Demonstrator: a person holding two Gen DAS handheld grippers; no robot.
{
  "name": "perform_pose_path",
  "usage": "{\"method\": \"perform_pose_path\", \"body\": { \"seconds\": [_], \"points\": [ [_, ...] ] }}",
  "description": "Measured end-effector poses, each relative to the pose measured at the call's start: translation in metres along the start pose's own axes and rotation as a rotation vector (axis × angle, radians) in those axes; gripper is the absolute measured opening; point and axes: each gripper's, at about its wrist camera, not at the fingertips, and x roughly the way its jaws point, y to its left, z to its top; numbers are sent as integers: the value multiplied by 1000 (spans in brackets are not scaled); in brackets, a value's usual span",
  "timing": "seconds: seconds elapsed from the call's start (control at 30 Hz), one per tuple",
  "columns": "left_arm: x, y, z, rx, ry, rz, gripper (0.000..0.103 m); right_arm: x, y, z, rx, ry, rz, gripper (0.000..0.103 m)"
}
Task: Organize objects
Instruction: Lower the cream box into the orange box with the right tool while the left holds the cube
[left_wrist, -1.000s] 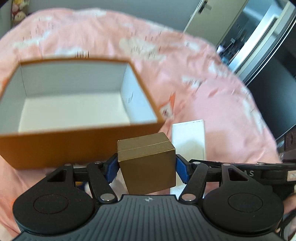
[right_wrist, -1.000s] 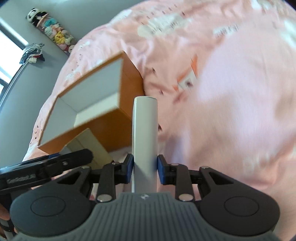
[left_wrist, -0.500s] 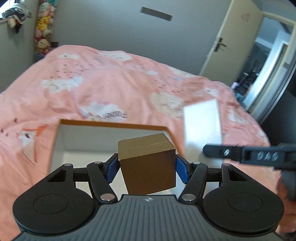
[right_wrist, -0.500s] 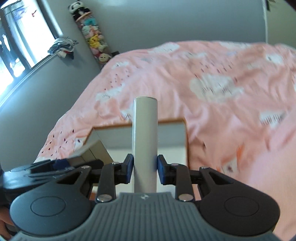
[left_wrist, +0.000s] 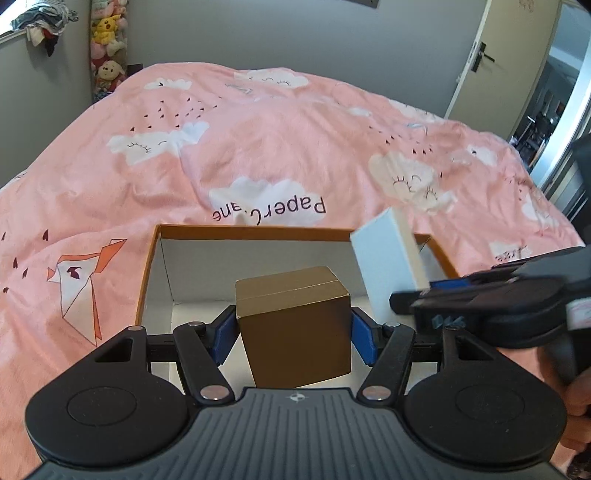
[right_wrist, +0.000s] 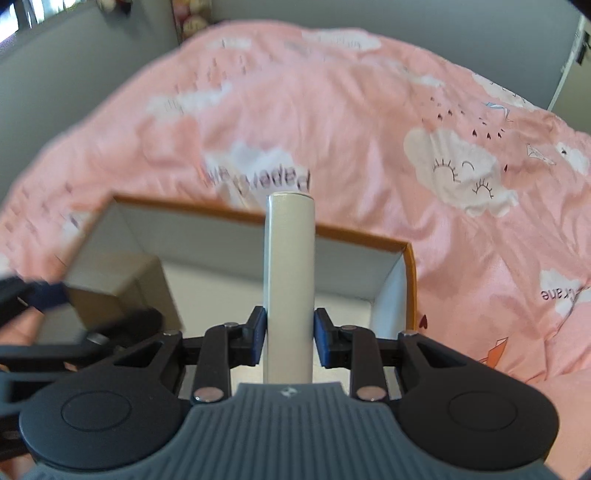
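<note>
My left gripper (left_wrist: 293, 334) is shut on a gold cube box (left_wrist: 295, 325) and holds it over the near side of an open orange box with white inside (left_wrist: 147, 266). My right gripper (right_wrist: 290, 339) is shut on a flat white box (right_wrist: 290, 280), seen edge-on, over the same orange box (right_wrist: 410, 273). In the left wrist view the white box (left_wrist: 384, 266) and right gripper (left_wrist: 476, 295) hang at the right, above the orange box's right wall. In the right wrist view the gold box (right_wrist: 114, 280) shows blurred at the left.
The orange box lies on a bed with a pink cloud-print duvet (left_wrist: 277, 147). Plush toys (left_wrist: 107, 55) hang by the grey wall at the far left. A door (left_wrist: 495, 55) stands at the far right.
Both grippers have come in over the orange box, which now fills more of each view. The white box has moved closer to the gold box. Both grips are unchanged.
</note>
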Motion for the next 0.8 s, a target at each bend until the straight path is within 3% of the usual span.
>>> {"method": "perform_pose_path", "body": {
  "seconds": [0.5, 0.67, 0.8],
  "points": [
    [13, 11, -5, 24, 12, 3, 73, 73, 12, -17, -152, 191, -292, 30],
    [13, 13, -6, 26, 12, 12, 73, 82, 11, -21, -171, 218, -306, 30],
    [14, 13, -7, 26, 17, 12, 73, 72, 7, -16, -126, 220, -223, 33]
  ]
}}
